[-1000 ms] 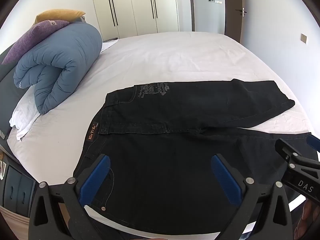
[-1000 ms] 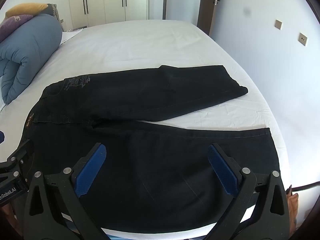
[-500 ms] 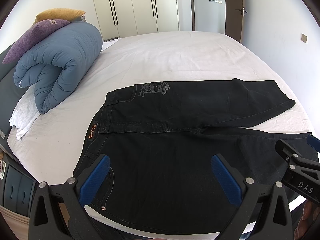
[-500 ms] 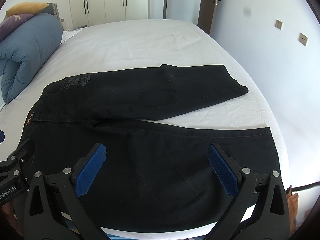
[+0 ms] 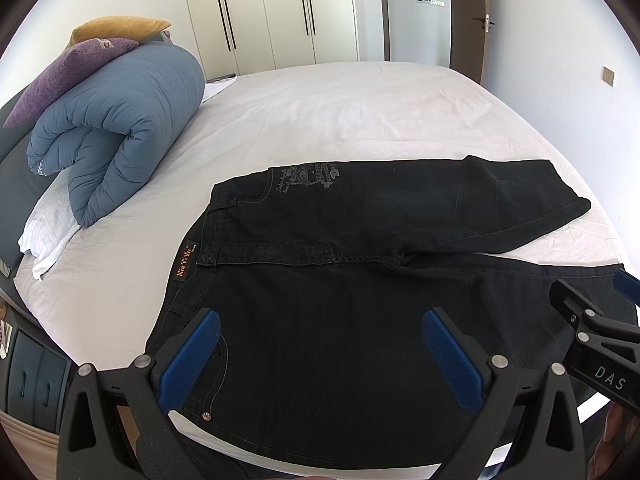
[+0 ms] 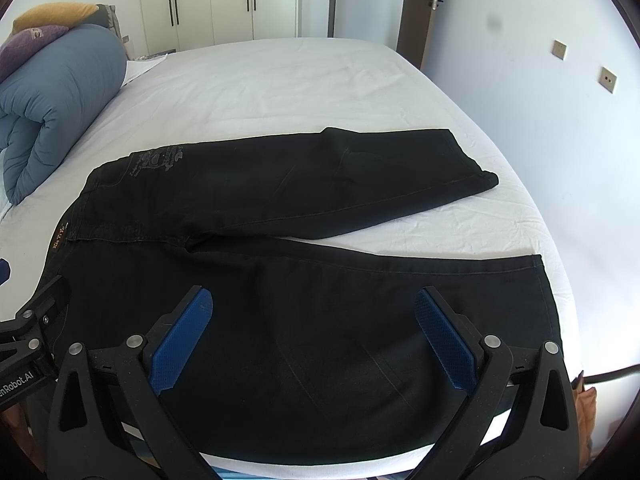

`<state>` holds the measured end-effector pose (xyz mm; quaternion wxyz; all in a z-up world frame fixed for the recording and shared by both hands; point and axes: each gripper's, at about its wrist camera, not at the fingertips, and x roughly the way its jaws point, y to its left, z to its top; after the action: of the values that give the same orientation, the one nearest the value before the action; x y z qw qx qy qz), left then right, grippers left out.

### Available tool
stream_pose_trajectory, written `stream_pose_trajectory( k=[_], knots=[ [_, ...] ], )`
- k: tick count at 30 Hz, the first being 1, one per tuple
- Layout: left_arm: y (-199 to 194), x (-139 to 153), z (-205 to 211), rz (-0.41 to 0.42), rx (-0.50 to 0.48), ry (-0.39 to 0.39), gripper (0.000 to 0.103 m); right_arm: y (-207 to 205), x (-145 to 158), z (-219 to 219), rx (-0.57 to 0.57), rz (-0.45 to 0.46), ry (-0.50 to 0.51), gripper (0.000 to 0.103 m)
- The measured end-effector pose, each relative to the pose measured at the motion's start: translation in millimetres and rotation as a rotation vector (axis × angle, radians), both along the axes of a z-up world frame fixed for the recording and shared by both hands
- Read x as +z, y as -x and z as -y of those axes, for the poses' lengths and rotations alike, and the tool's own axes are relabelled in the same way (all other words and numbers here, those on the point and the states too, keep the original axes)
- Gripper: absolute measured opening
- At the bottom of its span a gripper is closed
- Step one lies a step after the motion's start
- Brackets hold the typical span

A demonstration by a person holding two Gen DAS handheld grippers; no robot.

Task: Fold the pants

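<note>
pants [image 5: 360,320]: black, grey print near waistband, orange-lettered brown label. sheet [image 5: 340,120]: plain white. duvet [image 5: 120,128]: blue, quilted. pillows: purple [image 5: 68,76], mustard [image 5: 116,28]. left gripper [image 5: 320,360] and right gripper [image 6: 316,336]: black frames, blue textured pads. wardrobe [image 5: 272,12]: cream, black handles.

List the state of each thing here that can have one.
pants: spread flat on the bed, legs splayed, unfolded
left tool: open, empty, over the waist end
right tool: open, empty, over the near leg
duvet: rolled up
wardrobe doors: shut
</note>
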<state>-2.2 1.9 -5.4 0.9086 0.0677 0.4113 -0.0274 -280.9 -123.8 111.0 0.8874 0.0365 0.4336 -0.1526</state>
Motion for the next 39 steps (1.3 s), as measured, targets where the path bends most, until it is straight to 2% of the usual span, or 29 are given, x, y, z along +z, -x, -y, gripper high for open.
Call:
stream_pose_trajectory(
  k=[39],
  knots=[
    [2.4, -4.3, -1.6, -0.008, 0.0, 0.004, 0.103, -2.4, -6.3, -7.0, 0.009, -0.007, -0.001, 0.103]
  ],
)
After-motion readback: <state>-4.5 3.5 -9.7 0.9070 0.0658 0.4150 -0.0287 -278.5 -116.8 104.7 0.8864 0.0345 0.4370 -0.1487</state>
